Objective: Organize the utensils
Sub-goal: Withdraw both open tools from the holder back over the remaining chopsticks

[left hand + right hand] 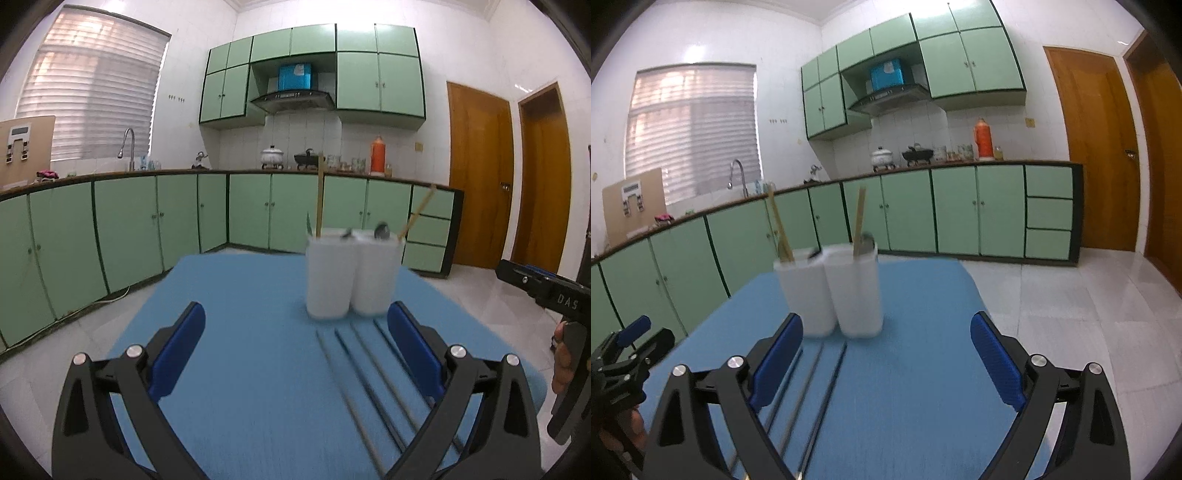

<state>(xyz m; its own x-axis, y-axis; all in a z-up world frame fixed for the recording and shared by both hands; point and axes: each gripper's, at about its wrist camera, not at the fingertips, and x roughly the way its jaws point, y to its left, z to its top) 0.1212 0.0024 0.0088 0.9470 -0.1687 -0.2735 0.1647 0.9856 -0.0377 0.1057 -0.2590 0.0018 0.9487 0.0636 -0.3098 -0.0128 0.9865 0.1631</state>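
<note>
Two white utensil holders (pixel 345 275) (pixel 831 291) stand side by side on the blue mat (pixel 236 295) (pixel 923 302). Wooden chopsticks (pixel 319 195) (pixel 860 218) stick up from both, and a metal spoon (pixel 381 230) shows in the right one. Several grey metal chopsticks (pixel 354 384) (pixel 816 384) lie loose on the mat in front of the holders. My left gripper (pixel 299 347) is open and empty, and its right finger is over those chopsticks. My right gripper (pixel 888 358) is open and empty too, with the chopsticks below its left finger.
The other gripper shows at each view's edge (pixel 546 291) (pixel 624 350), with a hand (pixel 561 365) on the right one. Green cabinets (pixel 122 229) and a counter run behind the table, wooden doors (pixel 480 173) to the right. White tiled floor (pixel 1071 314) surrounds the table.
</note>
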